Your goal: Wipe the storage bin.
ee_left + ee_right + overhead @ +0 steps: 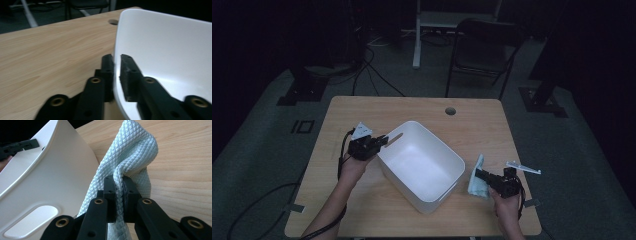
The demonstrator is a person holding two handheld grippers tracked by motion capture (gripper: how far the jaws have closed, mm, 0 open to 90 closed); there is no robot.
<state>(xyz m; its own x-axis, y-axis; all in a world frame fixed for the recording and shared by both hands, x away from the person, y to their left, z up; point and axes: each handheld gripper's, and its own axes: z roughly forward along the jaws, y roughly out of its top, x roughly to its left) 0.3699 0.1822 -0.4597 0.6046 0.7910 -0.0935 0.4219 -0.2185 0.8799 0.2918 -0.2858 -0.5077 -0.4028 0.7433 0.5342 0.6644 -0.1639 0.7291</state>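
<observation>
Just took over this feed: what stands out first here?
A white tub sits at an angle mid-table. The left gripper clamps its rim on the left. Off the tub's right end, the right gripper pinches a bunched pale-blue waffle cloth.

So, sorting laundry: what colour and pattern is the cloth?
Pale blue-green cloth, diamond weave; clearest in the right gripper view.

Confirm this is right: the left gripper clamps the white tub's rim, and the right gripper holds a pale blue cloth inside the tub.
One detail is wrong. The left gripper does clamp the white tub by its rim, and the right gripper does pinch the pale blue cloth, but the cloth is outside the tub, beside its outer wall over the table. The high view shows this.
</observation>
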